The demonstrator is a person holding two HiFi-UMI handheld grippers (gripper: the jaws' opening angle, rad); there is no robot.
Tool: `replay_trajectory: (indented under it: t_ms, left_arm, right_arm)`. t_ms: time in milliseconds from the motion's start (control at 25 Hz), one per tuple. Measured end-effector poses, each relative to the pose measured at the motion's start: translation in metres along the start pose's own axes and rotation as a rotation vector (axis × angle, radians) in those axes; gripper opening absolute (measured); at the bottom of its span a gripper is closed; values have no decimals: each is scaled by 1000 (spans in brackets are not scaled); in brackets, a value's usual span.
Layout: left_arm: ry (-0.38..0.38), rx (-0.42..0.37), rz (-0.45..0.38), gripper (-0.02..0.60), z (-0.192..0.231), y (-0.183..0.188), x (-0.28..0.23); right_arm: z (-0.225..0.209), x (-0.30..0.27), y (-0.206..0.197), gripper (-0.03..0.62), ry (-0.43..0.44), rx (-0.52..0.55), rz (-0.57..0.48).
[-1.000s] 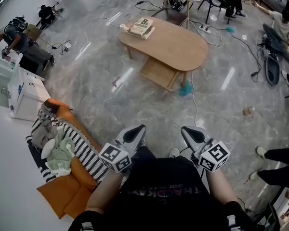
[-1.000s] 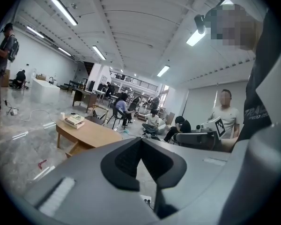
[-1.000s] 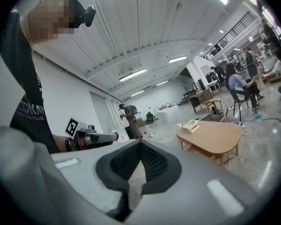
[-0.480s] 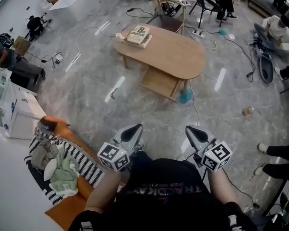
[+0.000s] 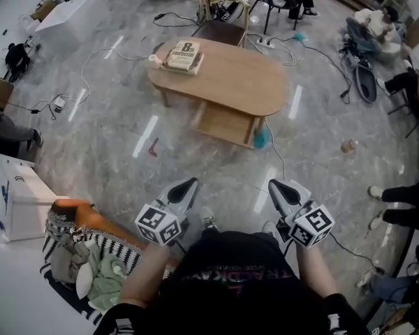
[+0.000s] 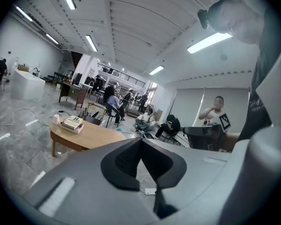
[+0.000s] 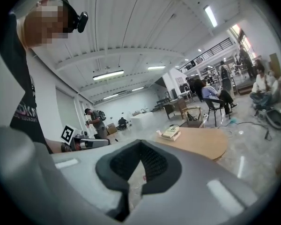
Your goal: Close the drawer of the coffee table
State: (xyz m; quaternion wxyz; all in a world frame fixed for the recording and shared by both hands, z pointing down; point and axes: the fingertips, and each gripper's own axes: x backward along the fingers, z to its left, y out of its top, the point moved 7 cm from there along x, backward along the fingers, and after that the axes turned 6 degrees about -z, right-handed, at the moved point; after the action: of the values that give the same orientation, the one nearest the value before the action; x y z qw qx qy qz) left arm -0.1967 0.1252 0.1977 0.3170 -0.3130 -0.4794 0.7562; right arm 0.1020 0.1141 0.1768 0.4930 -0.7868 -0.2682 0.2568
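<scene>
While both pairs of jaws sit pressed together and empty, the left gripper (image 5: pixel 184 190) and right gripper (image 5: pixel 281 190) hang well short of the oval light-wood coffee table (image 5: pixel 234 75). Its flat wooden drawer (image 5: pixel 225 124) juts out beneath the tabletop, toward the grippers.

Oval wooden coffee table (image 5: pixel 237 75) stands with its drawer (image 5: pixel 225 125) pulled open.
</scene>
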Motion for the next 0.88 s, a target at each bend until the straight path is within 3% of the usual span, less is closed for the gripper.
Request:
replay_trajectory:
  t_ms: [240, 480, 880]
  left_arm:
    - [-76, -4, 37, 3, 51, 9, 9]
    - [-120, -17, 52, 3, 86, 14, 10]
    - [-102, -41, 72, 3, 116, 11, -19]
  right_arm:
    - [18, -27, -11, -2, -133, -25, -23]
    - [24, -43, -17, -2, -209, -11, -35]
    - [-9, -65, -24, -2, -255, -34, -33]
